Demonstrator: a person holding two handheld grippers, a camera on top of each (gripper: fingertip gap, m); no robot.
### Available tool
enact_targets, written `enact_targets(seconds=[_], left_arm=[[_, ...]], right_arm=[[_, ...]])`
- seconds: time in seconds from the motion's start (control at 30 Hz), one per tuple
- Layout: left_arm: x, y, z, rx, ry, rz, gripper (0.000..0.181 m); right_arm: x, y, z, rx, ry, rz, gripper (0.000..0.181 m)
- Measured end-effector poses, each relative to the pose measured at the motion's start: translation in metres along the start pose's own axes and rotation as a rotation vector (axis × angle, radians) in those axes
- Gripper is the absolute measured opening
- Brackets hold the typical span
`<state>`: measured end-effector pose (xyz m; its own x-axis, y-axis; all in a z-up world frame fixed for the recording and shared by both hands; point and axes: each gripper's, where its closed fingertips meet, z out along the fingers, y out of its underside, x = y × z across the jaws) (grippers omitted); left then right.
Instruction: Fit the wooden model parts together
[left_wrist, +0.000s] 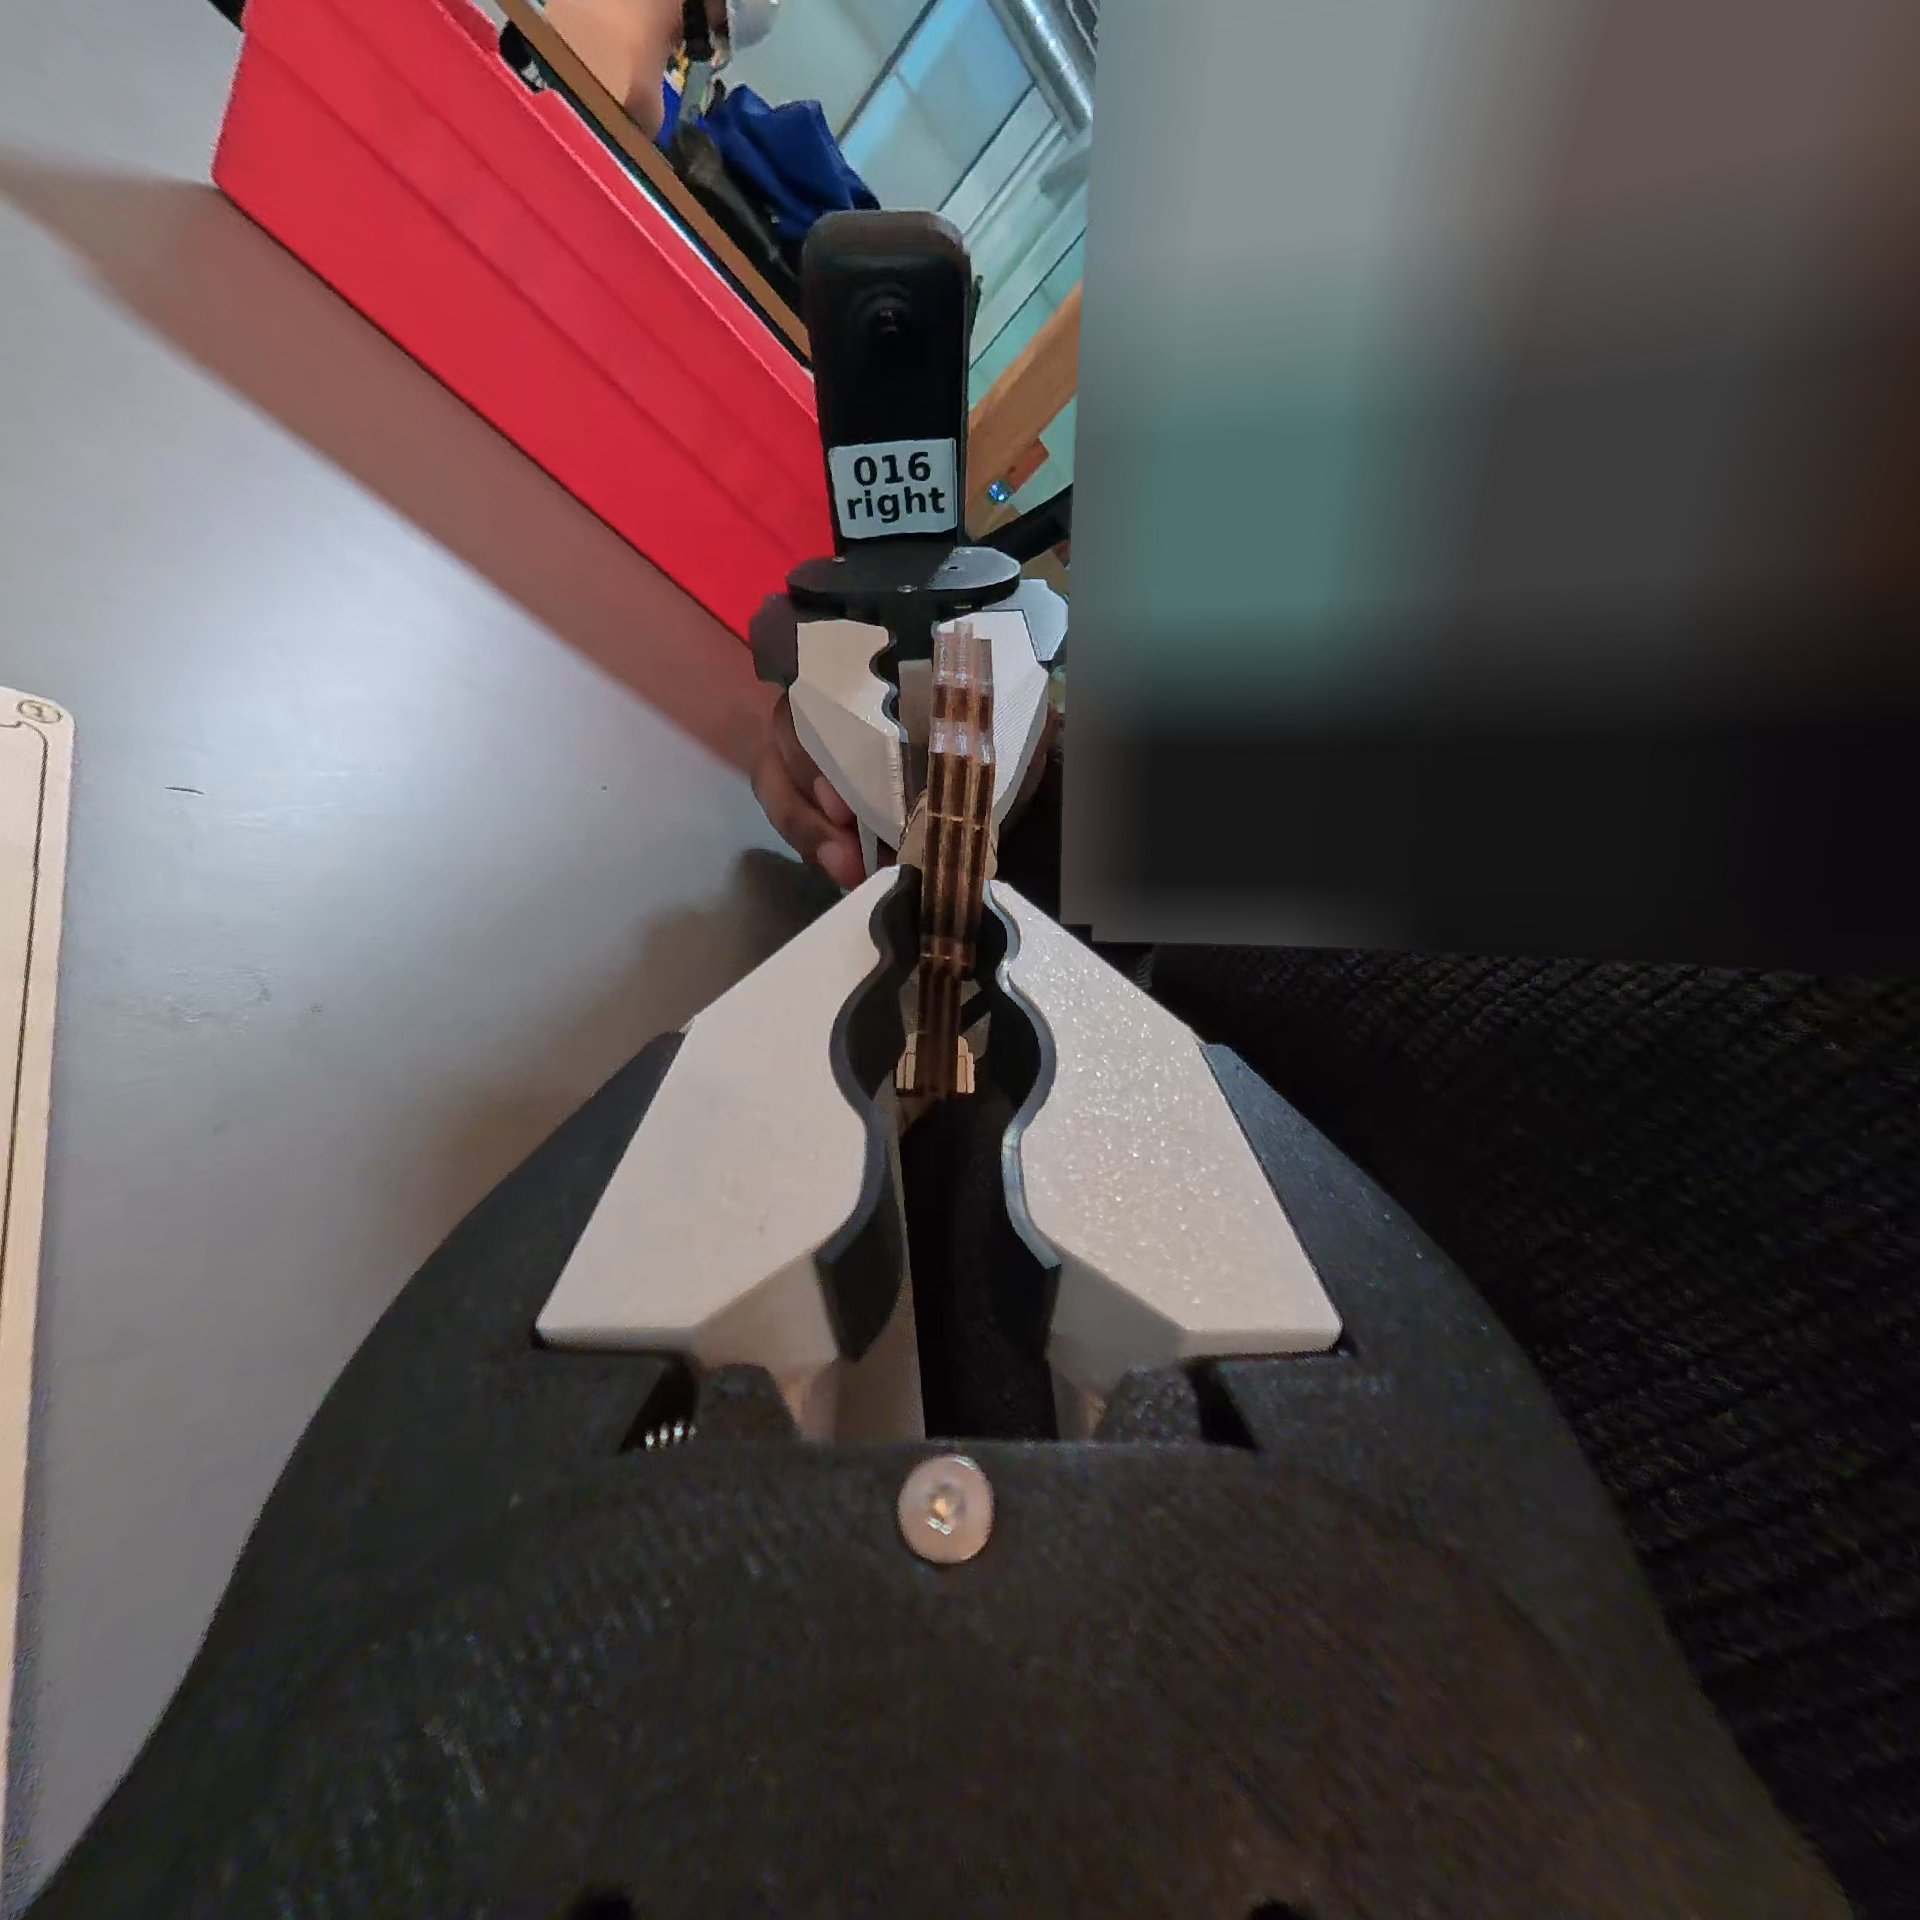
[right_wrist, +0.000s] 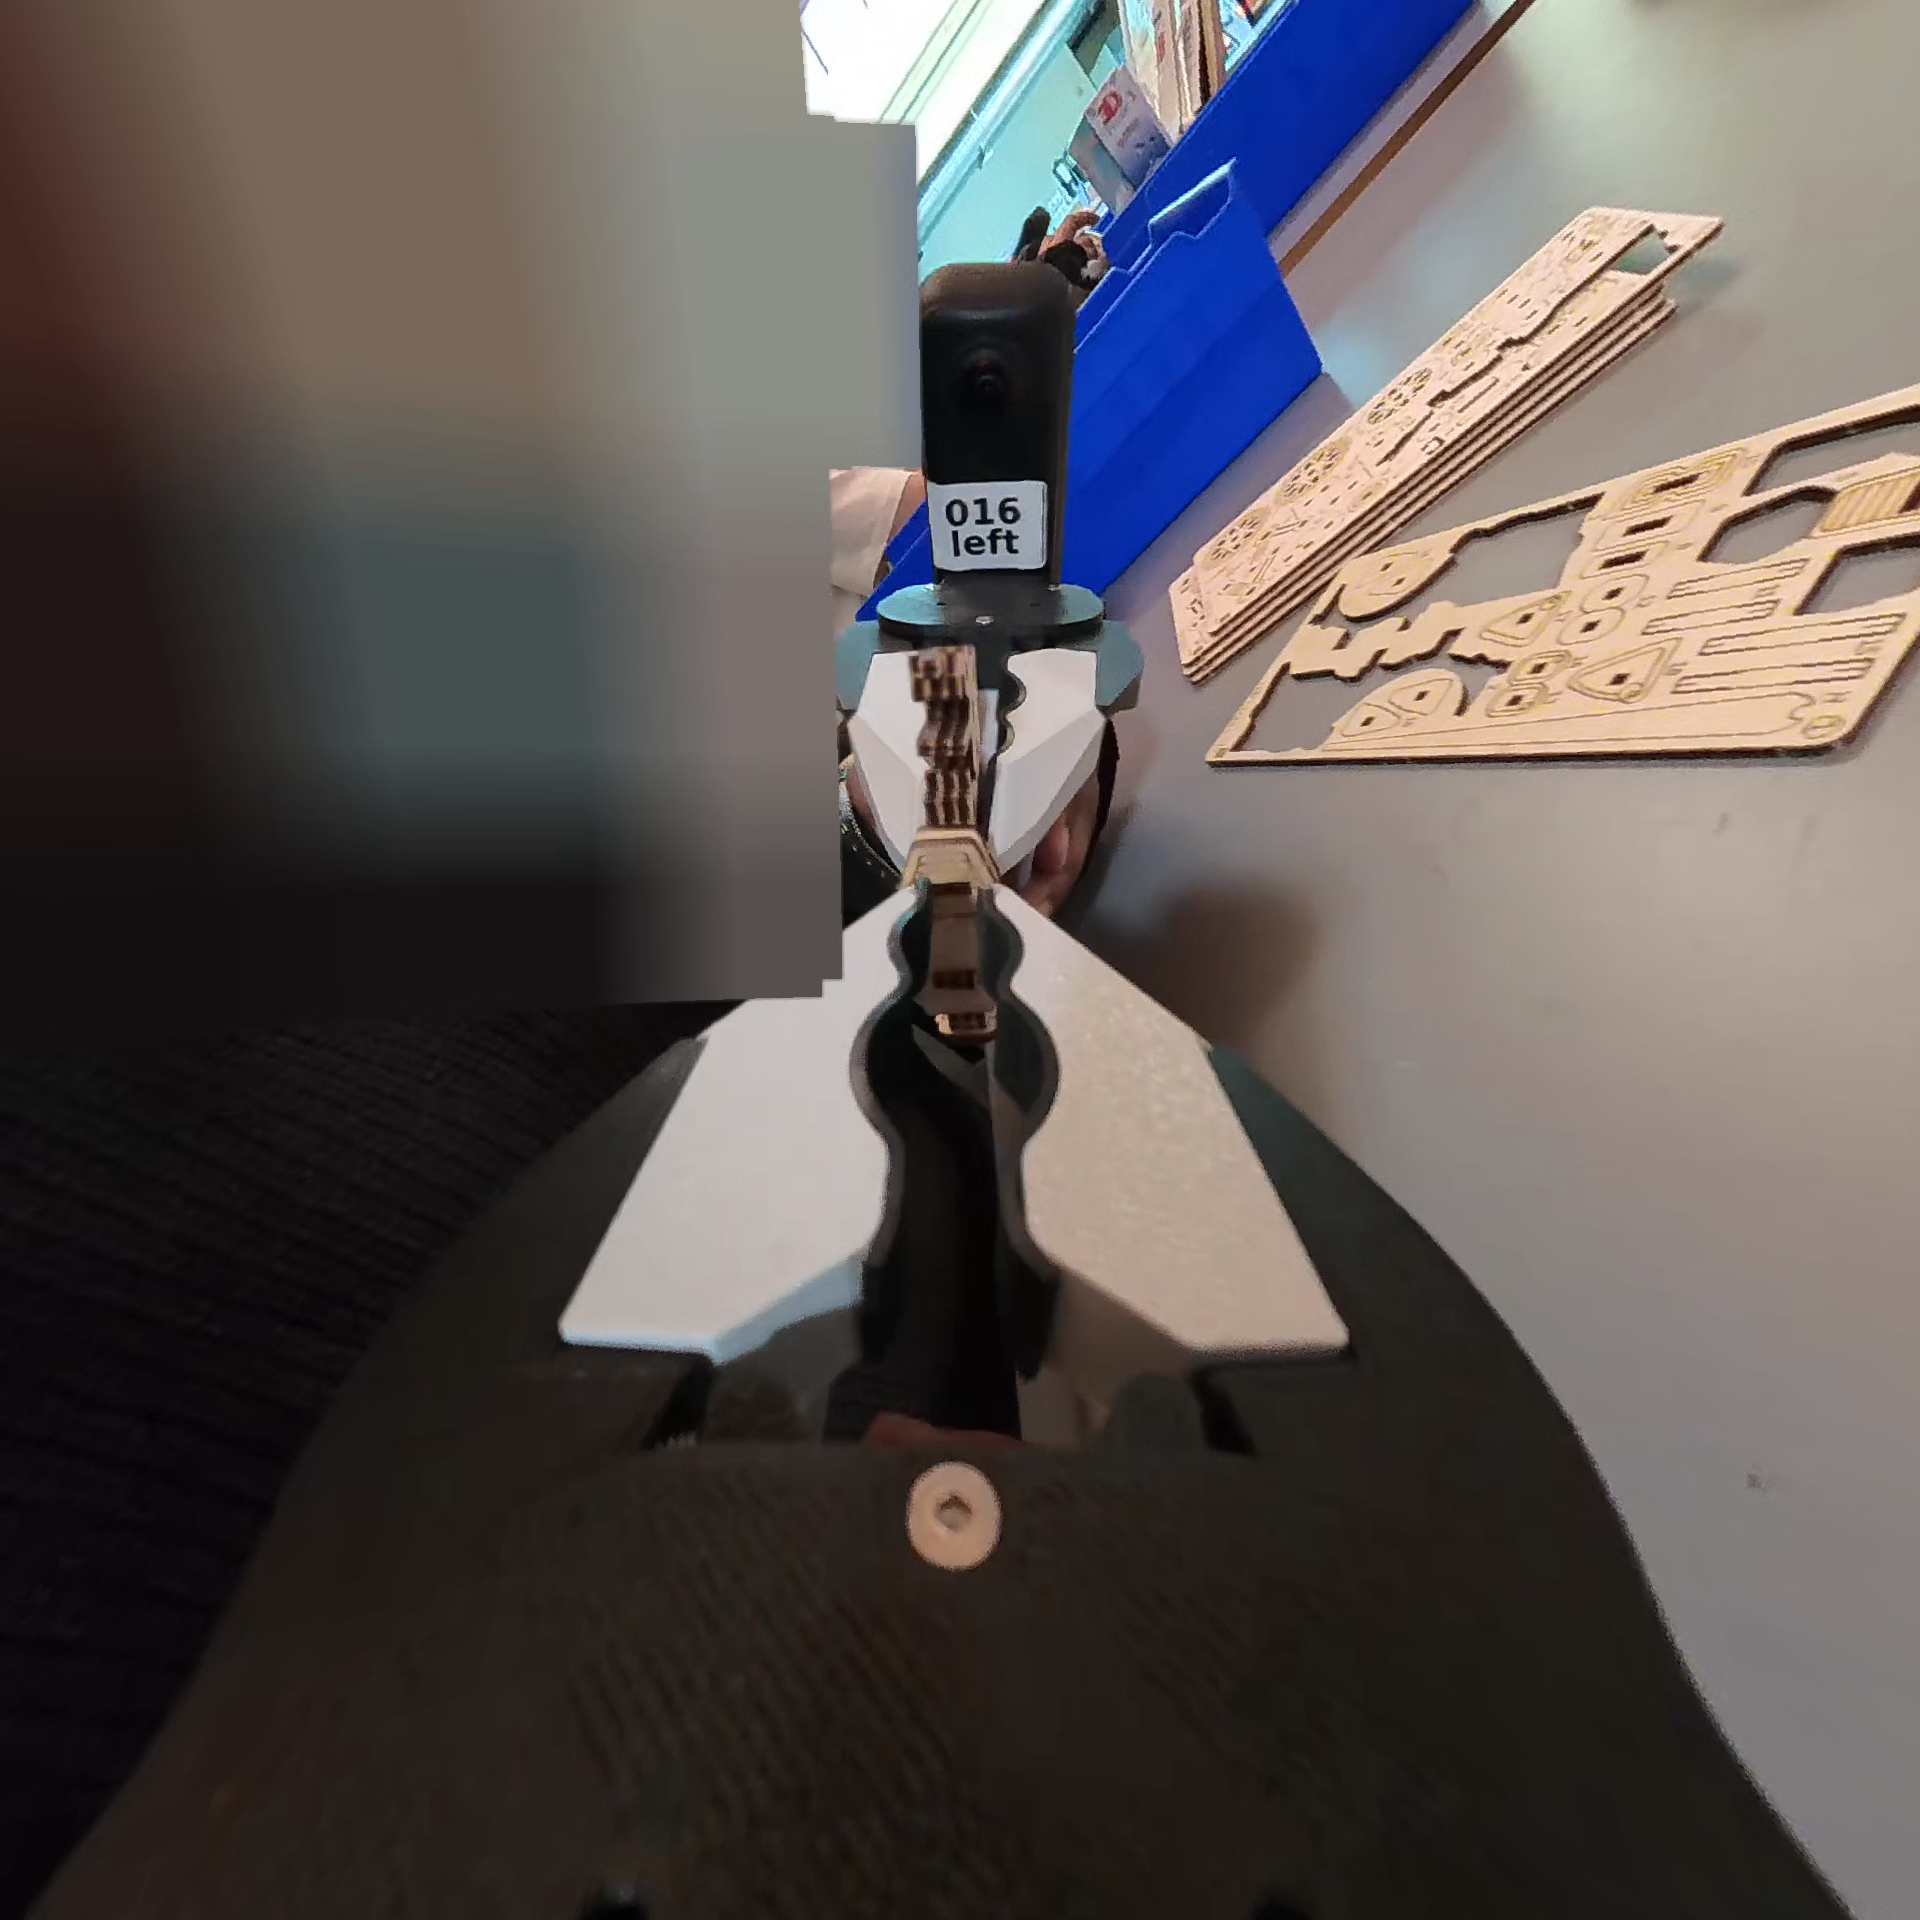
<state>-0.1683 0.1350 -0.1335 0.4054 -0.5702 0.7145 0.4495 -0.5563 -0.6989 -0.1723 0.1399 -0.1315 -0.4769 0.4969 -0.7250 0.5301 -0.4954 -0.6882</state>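
Note:
A layered wooden model piece (left_wrist: 956, 790) is seen edge-on, with dark burnt stripes, held in the air between two grippers that face each other tip to tip. My left gripper (left_wrist: 945, 883) is shut on its near end. My right gripper (left_wrist: 940, 826) grips its far end. In the right wrist view my right gripper (right_wrist: 951, 894) is shut on a pale wooden part (right_wrist: 956, 977), which meets a stepped wooden stack (right_wrist: 948, 727) held by the left gripper (right_wrist: 951, 862). The joint between them is mostly hidden by the fingertips.
A grey table (left_wrist: 312, 831) lies below. A red bin (left_wrist: 499, 312) stands at the back left, a blue bin (right_wrist: 1174, 395) at the back right. A stack of wooden sheets (right_wrist: 1434, 436) and a punched-out sheet (right_wrist: 1610, 644) lie at the right. Another sheet edge (left_wrist: 21, 1039) is at the left. The person's dark clothing (left_wrist: 1558, 1247) is close. Only a small space, under 4 cm, lies between the two pairs of fingers.

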Motion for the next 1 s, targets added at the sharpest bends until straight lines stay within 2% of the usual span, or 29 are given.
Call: enact_targets(seconds=[0.3,1.0], left_arm=[[-0.013,0.003,-0.001,-0.037,-0.062,-0.044,0.007],[-0.014,0.008,0.0,-0.055,-0.05,-0.121,0.007]], right_arm=[[0.014,0.004,0.0,-0.013,0.026,0.045,0.008],[0.014,0.006,0.0,-0.017,0.044,0.048,0.007]])
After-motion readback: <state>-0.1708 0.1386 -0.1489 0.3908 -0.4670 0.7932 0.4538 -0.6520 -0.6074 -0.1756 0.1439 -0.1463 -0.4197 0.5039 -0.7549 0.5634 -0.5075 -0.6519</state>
